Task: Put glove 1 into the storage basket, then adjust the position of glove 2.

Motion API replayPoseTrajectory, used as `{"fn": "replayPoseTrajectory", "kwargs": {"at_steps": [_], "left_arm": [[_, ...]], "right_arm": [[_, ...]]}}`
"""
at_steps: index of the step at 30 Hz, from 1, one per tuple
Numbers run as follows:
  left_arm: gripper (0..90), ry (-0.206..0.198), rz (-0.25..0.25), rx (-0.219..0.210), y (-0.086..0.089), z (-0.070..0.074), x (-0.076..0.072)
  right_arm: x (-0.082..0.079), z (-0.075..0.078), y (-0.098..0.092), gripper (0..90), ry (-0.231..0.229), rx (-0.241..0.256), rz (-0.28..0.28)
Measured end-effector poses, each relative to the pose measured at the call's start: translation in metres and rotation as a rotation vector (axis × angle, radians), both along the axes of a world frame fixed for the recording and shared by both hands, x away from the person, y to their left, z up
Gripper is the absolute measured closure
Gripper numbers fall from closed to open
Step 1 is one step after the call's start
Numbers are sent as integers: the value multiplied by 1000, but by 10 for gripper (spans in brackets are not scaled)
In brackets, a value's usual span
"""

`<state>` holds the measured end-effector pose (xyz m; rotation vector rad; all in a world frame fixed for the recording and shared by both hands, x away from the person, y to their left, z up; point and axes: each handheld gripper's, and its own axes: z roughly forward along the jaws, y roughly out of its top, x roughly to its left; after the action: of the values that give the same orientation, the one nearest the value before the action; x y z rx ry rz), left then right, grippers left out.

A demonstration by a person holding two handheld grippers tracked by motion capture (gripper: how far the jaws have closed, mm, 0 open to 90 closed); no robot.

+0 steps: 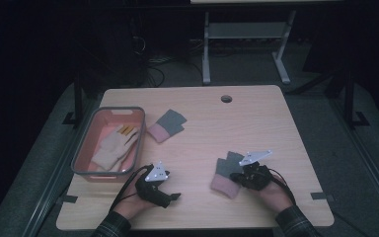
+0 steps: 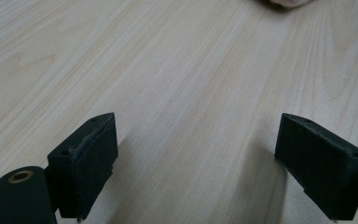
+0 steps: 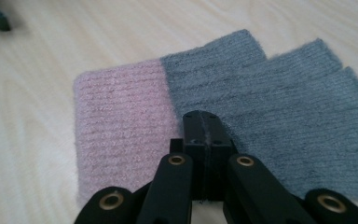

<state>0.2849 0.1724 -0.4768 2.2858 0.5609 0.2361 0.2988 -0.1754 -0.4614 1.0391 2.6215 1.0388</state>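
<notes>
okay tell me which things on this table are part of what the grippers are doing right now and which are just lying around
In the job: near grey-and-pink glove; right gripper over it; far matching glove; pink bin.
Lying about: cream gloves in the bin; metal stand beyond the table.

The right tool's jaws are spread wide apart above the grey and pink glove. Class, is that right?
No. The right tool has its jaws shut together over the grey and pink glove, as the right gripper view shows. The left tool is the one spread wide.

Dim lab; bare wooden table [image 1: 256, 123], floor cables [image 1: 153, 69], metal stand [image 1: 246, 34].
</notes>
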Motion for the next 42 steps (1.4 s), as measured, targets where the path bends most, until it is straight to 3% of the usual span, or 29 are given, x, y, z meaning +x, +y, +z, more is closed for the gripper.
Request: {"fn": "replayPoseTrajectory", "kwargs": {"at_steps": [4, 11, 13, 20, 30, 37, 42], "left_arm": [[123, -2, 0, -1, 0, 0, 0], [123, -2, 0, -2, 0, 0, 0], [123, -2, 1, -4, 0, 0, 0], [123, -1, 3, -7, 0, 0, 0], [130, 7, 16, -1, -2, 1, 0], [189, 44, 50, 15, -7, 6, 3], [251, 78, 74, -6, -12, 13, 9]], "right_arm": [[-8, 0, 1, 900, 1, -1, 6], [-8, 2, 0, 890, -2, 4, 11], [-8, 5, -1, 784, -4, 19, 0], [-5, 11, -17, 572, -34, 61, -57], [-8, -2, -73, 278, -90, 14, -175], [-11, -13, -108, 202, -109, 9, -257], [-8, -19, -112, 174, -121, -3, -279]]}}
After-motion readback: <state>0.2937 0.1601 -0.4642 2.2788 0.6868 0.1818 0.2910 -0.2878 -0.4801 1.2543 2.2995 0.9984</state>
